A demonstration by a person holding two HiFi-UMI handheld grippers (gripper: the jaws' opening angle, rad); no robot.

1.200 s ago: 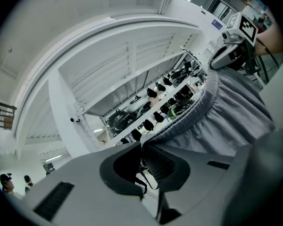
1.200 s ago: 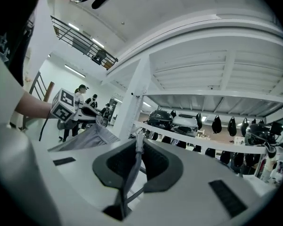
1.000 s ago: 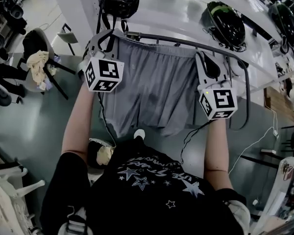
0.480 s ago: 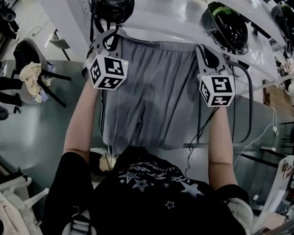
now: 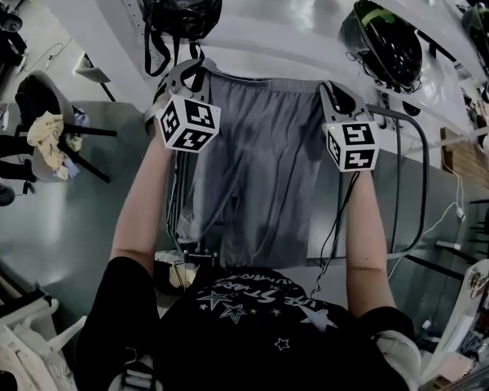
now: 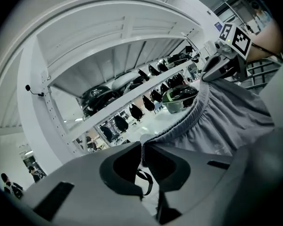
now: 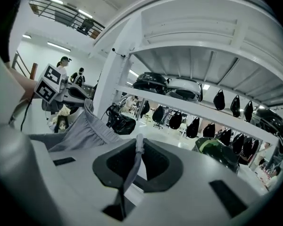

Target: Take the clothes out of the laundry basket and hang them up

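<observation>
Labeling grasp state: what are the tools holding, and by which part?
One pair of gray shorts, held by the waistband: the left tool pinches its left end, the right tool its right end.

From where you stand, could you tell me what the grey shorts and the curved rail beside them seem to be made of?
The grey shorts: thin matte fabric, perhaps synthetic; soft hanging folds, gathered elastic waistband. The curved rail: likely metal tubing, dark, smooth.

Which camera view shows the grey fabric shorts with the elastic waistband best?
The head view: the grey fabric shorts appear almost whole, held between the left gripper and right gripper. The left gripper view shows only the waistband and upper cloth; the right gripper view, mostly a pinched edge.
</observation>
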